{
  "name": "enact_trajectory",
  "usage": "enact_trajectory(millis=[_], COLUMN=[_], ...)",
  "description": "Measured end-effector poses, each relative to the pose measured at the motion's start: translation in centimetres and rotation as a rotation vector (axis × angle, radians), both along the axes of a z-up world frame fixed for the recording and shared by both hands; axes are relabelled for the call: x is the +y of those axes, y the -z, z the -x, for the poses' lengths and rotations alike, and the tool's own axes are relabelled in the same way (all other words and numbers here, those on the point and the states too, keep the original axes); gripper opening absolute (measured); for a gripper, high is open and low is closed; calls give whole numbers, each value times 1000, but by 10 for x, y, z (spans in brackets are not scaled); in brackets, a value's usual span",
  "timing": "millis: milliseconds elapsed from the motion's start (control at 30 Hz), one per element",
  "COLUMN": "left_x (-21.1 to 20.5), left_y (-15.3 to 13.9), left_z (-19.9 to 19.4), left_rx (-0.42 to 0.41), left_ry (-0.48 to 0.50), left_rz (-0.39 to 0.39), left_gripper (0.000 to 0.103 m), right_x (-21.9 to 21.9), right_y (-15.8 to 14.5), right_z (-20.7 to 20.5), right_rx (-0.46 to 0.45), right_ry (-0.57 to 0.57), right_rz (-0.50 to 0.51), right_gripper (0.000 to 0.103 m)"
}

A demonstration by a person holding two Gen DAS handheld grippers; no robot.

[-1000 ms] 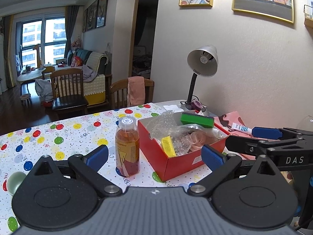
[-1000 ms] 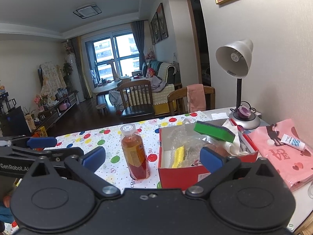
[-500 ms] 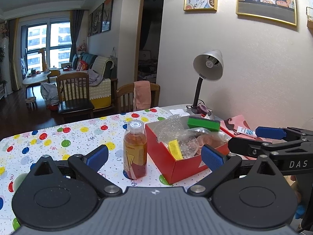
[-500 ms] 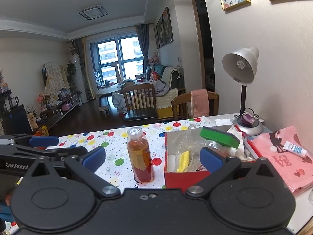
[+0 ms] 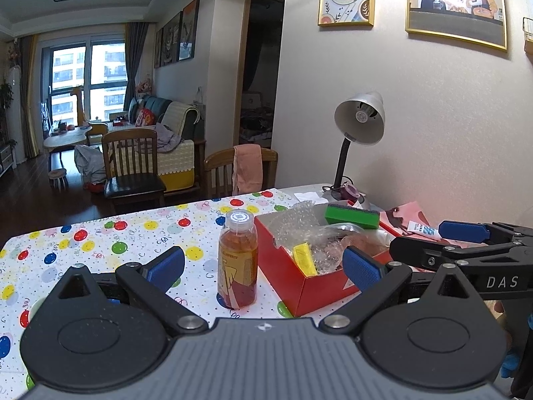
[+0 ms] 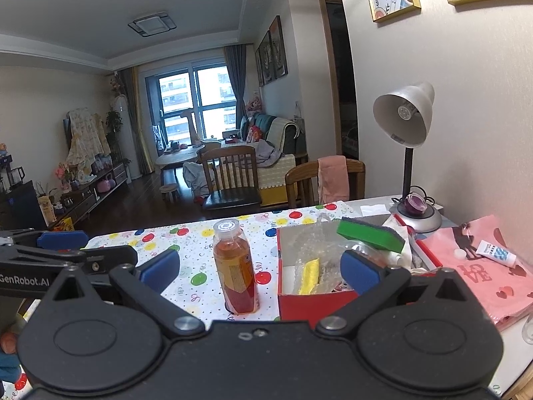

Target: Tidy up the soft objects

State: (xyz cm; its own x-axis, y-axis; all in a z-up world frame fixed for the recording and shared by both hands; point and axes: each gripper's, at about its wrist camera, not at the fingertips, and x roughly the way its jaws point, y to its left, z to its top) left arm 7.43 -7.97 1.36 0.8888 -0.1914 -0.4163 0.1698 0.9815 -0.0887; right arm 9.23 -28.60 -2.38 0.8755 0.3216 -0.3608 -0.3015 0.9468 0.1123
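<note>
A red box (image 5: 313, 286) (image 6: 313, 303) stands on the spotted tablecloth. It holds a green sponge (image 5: 352, 215) (image 6: 370, 235), a yellow sponge (image 5: 303, 258) (image 6: 309, 275) and bubble wrap (image 5: 296, 223). My left gripper (image 5: 263, 266) is open and empty, held back from the box. My right gripper (image 6: 260, 266) is open and empty too. Each gripper shows at the edge of the other's view.
A bottle of amber drink (image 5: 238, 260) (image 6: 236, 266) stands upright left of the box. A desk lamp (image 5: 358, 140) stands behind it by the wall. A pink bag (image 6: 479, 273) with a small tube (image 6: 496, 252) lies to the right. Chairs stand beyond the table's far edge.
Both grippers have drawn back and risen a little, so the box and bottle look smaller and lower. Both stay open.
</note>
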Motion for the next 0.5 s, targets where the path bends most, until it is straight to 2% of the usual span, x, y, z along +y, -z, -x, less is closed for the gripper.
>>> enact_trajectory(millis=[500], left_x=[0], left_y=[1], left_z=[3], left_rx=[2], left_ry=[1], left_rz=[7], left_gripper=[102], right_x=[0], right_y=[-2], right_z=[0], right_rx=[0], right_ry=[0], right_rz=[-2], right_gripper=[103])
